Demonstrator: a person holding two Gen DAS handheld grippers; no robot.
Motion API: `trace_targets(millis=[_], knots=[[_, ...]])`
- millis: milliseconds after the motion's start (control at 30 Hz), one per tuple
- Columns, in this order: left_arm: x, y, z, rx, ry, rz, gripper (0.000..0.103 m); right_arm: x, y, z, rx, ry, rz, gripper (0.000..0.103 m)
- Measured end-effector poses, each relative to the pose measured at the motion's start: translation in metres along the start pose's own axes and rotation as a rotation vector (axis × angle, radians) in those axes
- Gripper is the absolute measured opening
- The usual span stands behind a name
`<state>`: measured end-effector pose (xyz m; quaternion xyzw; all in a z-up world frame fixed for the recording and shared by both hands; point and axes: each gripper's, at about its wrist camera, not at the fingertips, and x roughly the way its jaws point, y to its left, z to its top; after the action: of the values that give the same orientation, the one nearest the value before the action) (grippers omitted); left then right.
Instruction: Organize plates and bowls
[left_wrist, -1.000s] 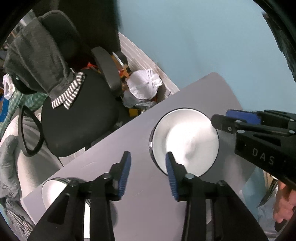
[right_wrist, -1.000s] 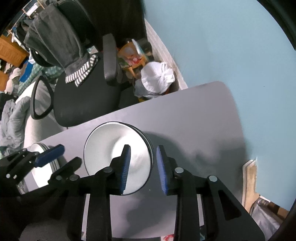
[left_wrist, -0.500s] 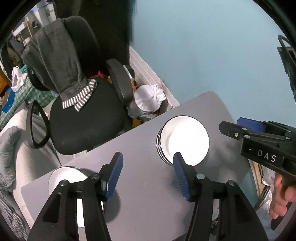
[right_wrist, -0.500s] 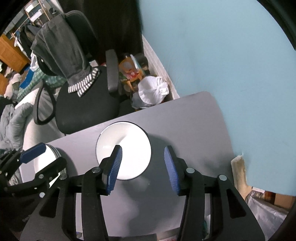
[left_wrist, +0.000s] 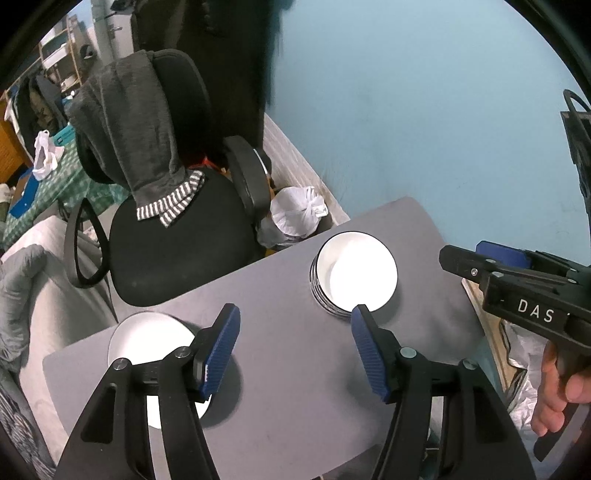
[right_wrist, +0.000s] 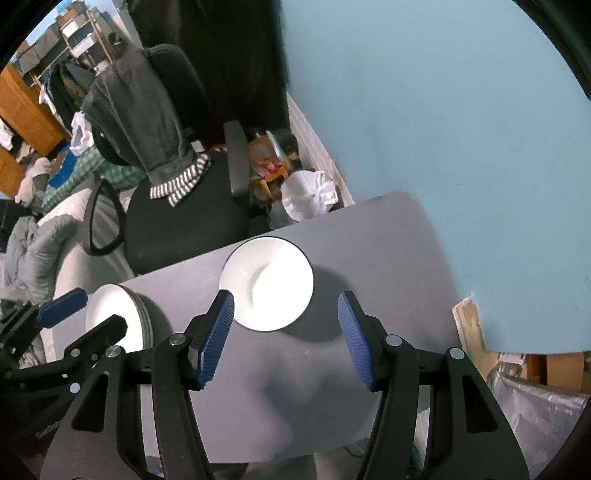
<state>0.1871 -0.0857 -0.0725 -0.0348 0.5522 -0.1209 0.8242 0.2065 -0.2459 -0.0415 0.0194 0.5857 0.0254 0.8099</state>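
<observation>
A stack of white dishes with a dark rim (left_wrist: 354, 273) (right_wrist: 267, 282) sits in the middle of the grey table (left_wrist: 295, 387) (right_wrist: 388, 251). A second stack of white plates (left_wrist: 147, 343) (right_wrist: 114, 317) stands near the table's left end, partly hidden by a finger. My left gripper (left_wrist: 295, 317) (right_wrist: 99, 310) hovers above the table between the two stacks. Its jaws are opening with nothing between them. My right gripper (right_wrist: 285, 301) (left_wrist: 461, 251) hangs above the near edge of the dark-rimmed stack, jaws also opening and empty.
A black office chair (left_wrist: 177, 236) with a grey garment draped over it stands behind the table. A white bag (left_wrist: 295, 214) lies on the floor by the blue wall (left_wrist: 424, 110). A person's hand (left_wrist: 554, 387) holds the right gripper. Cardboard (right_wrist: 469, 325) leans at the table's right end.
Both grippers have risen and drawn back from the dark-rimmed stack, whose rim was between their jaws. Both pairs of jaws have widened. The stacks have stayed in place.
</observation>
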Motion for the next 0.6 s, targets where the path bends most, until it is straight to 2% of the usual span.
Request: trace_targets(millis=[400, 500, 600], knots=[[-0.035, 0.009, -0.035, -0.029, -0.038, 0.006, 0.067, -0.032, 0.015, -0.025, -0.01, -0.058, -0.008, 0.062], [-0.046, 0.014, -0.044, -0.049, -0.056, 0.004, 0.075, -0.038, 0.02, -0.033, -0.016, -0.064, -0.004, 0.062], [-0.056, 0.018, -0.054, -0.062, -0.067, 0.004, 0.075, -0.043, 0.024, -0.041, -0.024, -0.07, -0.005, 0.062]])
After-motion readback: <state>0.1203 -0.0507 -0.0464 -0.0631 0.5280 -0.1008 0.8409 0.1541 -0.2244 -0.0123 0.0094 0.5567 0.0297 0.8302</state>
